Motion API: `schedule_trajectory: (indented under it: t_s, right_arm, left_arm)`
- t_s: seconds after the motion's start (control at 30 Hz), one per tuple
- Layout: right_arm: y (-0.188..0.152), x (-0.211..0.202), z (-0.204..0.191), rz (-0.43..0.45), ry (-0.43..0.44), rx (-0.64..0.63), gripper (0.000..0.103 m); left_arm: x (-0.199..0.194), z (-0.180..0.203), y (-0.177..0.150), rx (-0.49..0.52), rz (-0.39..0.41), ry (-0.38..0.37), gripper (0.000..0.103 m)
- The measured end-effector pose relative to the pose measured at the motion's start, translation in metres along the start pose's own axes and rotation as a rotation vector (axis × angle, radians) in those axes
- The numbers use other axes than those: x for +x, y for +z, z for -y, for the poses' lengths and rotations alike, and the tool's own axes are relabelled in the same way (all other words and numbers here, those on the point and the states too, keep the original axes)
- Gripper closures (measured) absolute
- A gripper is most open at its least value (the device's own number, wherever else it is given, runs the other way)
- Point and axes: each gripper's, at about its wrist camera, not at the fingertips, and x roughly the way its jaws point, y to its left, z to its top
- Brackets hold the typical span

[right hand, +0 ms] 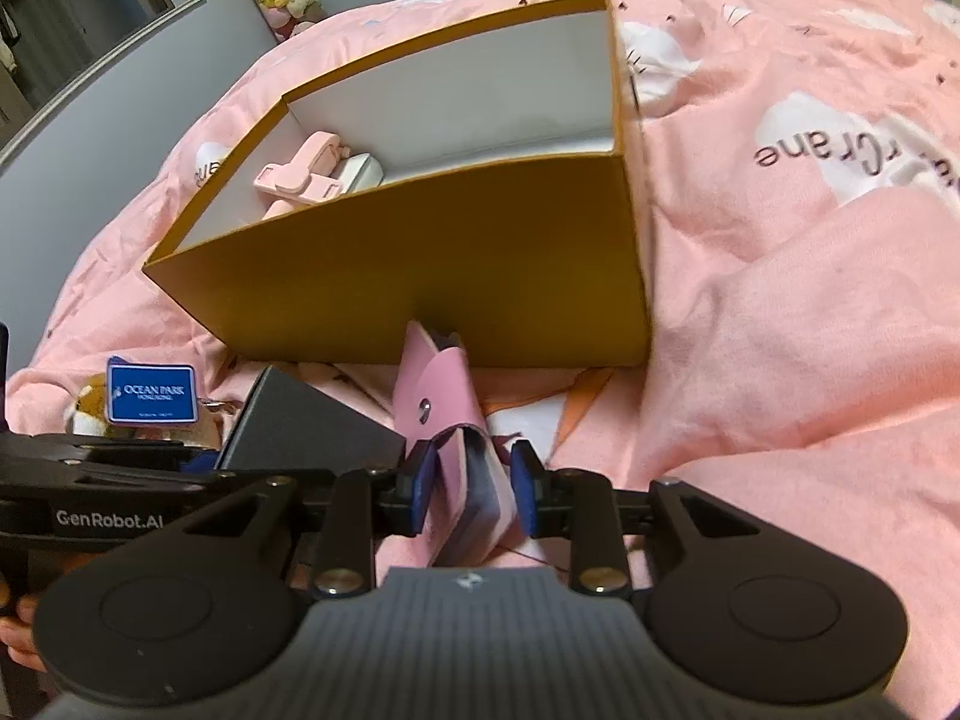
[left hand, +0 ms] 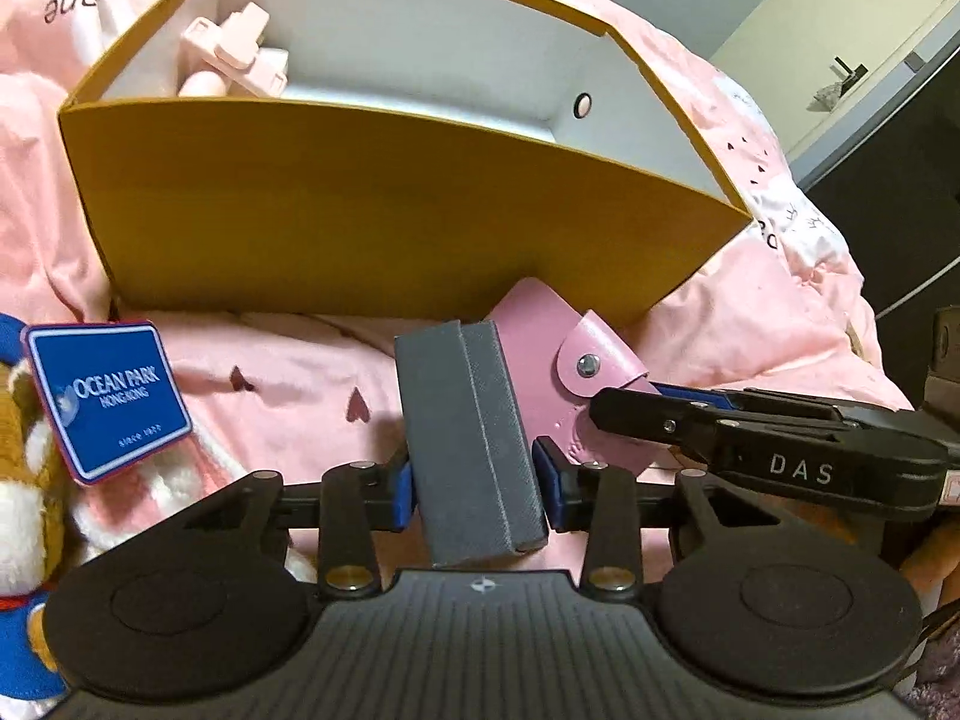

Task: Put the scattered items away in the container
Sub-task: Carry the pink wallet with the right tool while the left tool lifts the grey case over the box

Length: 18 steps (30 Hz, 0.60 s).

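We clamp left gripper (left hand: 477,480) on grey case (left hand: 468,438), ready for lifting. Right gripper (right hand: 471,495) straddles pink wallet (right hand: 450,438), pads not clearly pressing. Both lie before yellow box (left hand: 384,210), which already holds pink clip (left hand: 231,42).

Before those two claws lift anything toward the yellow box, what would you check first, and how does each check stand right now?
1. Left gripper pads against the grey case: ok, both blue pads sit at its sides.
2. Right gripper on the pink wallet: not ok, a gap shows beside the right pad.
3. The two grippers apart: cannot tell, their fingers sit very close together.
4. Yellow box open with room: ok, only pink items fill its left end.
5. Wallet free of the box: cannot tell, its far end lies at the box wall.
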Motion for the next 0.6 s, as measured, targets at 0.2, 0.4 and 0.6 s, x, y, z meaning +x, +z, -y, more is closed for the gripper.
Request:
schedule_trajectory:
  t_s: [0.2,0.4,0.6]
  right_arm:
    - [0.011,0.013,-0.005,-0.018,0.011,-0.032,0.069]
    - [0.010,0.010,-0.011,-0.018,0.012,-0.053,0.079]
    - [0.008,-0.008,-0.022,0.017,0.006,-0.043,0.080]
  left_arm:
    - [-0.015,0.001,0.000,0.041,0.052,0.073,0.059]
    - [-0.027,-0.002,0.002,0.038,0.093,0.096,0.059]
    - [-0.045,-0.001,0.004,0.049,0.146,0.095,0.059]
